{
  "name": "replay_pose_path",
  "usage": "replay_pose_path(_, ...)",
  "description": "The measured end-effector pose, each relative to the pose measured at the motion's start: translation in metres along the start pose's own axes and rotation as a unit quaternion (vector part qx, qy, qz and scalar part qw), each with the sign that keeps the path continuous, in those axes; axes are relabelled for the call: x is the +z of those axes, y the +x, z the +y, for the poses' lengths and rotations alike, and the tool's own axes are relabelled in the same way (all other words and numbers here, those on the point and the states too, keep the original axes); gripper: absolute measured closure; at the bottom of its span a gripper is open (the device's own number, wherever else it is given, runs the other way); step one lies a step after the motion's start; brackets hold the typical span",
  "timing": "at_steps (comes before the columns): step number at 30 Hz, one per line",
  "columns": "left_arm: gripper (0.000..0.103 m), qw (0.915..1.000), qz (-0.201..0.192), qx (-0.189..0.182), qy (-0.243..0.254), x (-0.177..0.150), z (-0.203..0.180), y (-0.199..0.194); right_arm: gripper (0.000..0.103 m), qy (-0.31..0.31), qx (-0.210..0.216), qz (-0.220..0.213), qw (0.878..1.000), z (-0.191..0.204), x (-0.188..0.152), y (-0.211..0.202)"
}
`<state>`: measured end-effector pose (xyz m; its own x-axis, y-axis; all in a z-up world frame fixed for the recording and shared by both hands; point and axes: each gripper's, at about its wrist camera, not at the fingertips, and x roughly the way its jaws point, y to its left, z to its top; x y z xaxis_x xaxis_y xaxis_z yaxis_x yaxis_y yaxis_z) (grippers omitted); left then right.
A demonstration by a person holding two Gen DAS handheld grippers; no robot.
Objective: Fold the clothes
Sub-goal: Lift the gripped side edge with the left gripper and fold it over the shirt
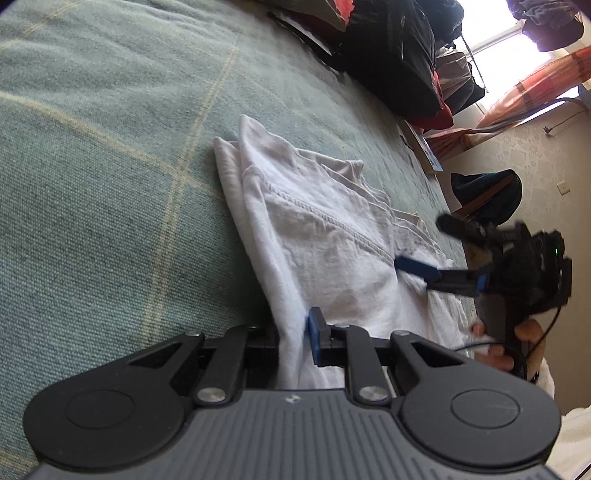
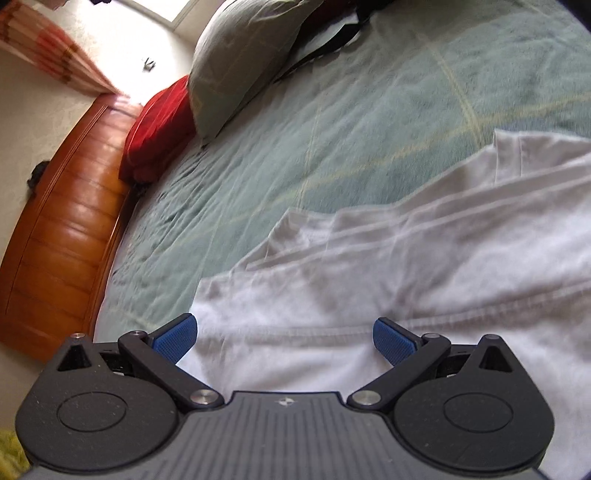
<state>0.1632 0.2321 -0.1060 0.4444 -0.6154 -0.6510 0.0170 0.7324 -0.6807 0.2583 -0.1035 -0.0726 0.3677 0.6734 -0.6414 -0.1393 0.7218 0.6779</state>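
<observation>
L claw point(image 1: 295, 343) pinching white shirt point(image 1: 314, 229) edge — R claw point(image 2: 284, 339) spread wide

My left camera sits low and very near the white shirt point(image 1: 325, 236), looking along it across the green bed cover point(image 1: 92, 166) toward the window point(image 1: 495, 33). It also sees my right gripper point(image 1: 417, 269) from the side. My right camera looks down over the same shirt point(image 2: 369, 280) from close above, facing the pillow point(image 2: 251, 55) and wooden headboard point(image 2: 62, 221). Both views share the shirt and bed cover.
</observation>
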Motion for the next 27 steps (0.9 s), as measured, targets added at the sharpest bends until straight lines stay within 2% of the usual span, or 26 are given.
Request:
replay_pose_path(6,0.085,1.0,0.0,-0.007,0.004,-0.001,0.002,-0.001,0.0,-0.002,-0.031,-0.034,0.999,-0.002,0.025,0.016)
replay_pose_path(11,0.085,0.9999,-0.003,-0.002,0.011,-0.003,0.0,-0.002,0.0,-0.013,-0.04,-0.038,0.998,0.004,0.028,0.015)
replay_pose_path(16,0.085,0.9997,-0.007,0.009,0.022,-0.005,-0.006,-0.002,0.0,-0.022,-0.049,-0.031,0.998,0.021,0.003,-0.011)
replay_pose_path(22,0.085,0.9986,-0.01,0.032,0.04,-0.006,-0.015,-0.002,0.0,-0.009,-0.042,0.015,0.999,0.024,-0.039,-0.02)
replay_pose_path(27,0.085,0.9973,-0.016,0.049,0.053,-0.008,-0.021,-0.003,0.0,-0.01,-0.054,0.016,0.998,0.03,-0.065,-0.032)
